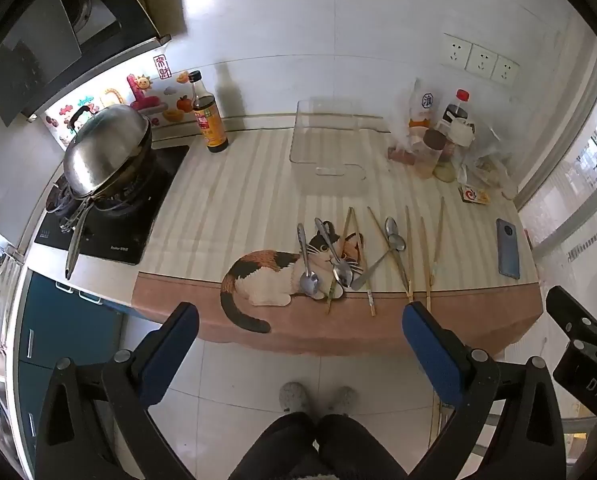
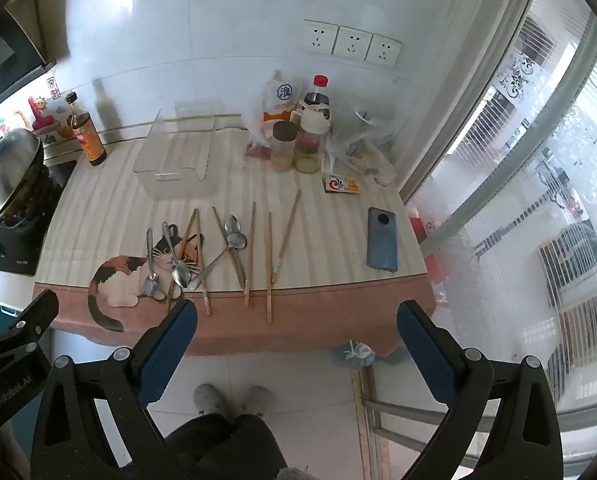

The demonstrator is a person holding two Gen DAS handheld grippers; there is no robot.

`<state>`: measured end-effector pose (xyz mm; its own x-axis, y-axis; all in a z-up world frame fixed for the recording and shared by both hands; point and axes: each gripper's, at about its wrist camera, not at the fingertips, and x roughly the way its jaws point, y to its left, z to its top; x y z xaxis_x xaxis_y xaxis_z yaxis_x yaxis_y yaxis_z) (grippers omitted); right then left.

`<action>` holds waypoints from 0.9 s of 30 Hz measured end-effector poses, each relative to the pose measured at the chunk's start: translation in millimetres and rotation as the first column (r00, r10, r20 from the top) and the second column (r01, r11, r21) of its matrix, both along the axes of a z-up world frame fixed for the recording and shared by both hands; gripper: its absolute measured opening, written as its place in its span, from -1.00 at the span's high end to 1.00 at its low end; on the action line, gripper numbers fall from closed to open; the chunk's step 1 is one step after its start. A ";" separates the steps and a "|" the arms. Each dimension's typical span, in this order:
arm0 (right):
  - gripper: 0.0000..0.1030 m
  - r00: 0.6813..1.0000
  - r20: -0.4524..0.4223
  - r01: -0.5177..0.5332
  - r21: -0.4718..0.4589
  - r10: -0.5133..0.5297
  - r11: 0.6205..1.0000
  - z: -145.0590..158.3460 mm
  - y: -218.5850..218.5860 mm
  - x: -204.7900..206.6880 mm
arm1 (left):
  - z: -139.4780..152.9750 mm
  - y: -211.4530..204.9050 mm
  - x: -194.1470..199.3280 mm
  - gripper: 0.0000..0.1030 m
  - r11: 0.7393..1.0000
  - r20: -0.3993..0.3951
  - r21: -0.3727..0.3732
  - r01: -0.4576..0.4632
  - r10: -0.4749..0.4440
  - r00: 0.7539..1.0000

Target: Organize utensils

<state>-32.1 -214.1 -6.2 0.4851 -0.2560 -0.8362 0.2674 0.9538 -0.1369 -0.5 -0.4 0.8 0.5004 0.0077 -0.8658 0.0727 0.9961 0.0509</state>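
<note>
Left wrist view: both claws hang spread and empty off the near edge of a tabletop (image 1: 234, 184) strewn with cutlery, nothing yet sorted.

A clear plastic bin (image 1: 330, 140) stands empty at the back by the wall, seemingly the place meant for the utensils, which lie loose toward the near edge: wooden chopsticks (image 1: 409, 252) fanned in rough rows, steel spoons (image 1: 309, 264) resting across the cat print, some crossing the chopsticks. The left claw (image 1: 300, 346) and right claw (image 2: 298, 344) are poised short of the tabletop, gripping nothing. This view alone shows the whole lidded wok (image 1: 106, 150) on the stove; the right wrist view shows the window side and the phone (image 2: 382, 240) more squarely.
</note>
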 end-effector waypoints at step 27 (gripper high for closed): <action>-0.96 1.000 0.009 -0.005 -0.005 0.005 1.000 4.9 -2.5 -3.5 | 12.8 -0.1 -5.0 -1.00 1.000 0.017 0.006 -0.001 0.001 1.000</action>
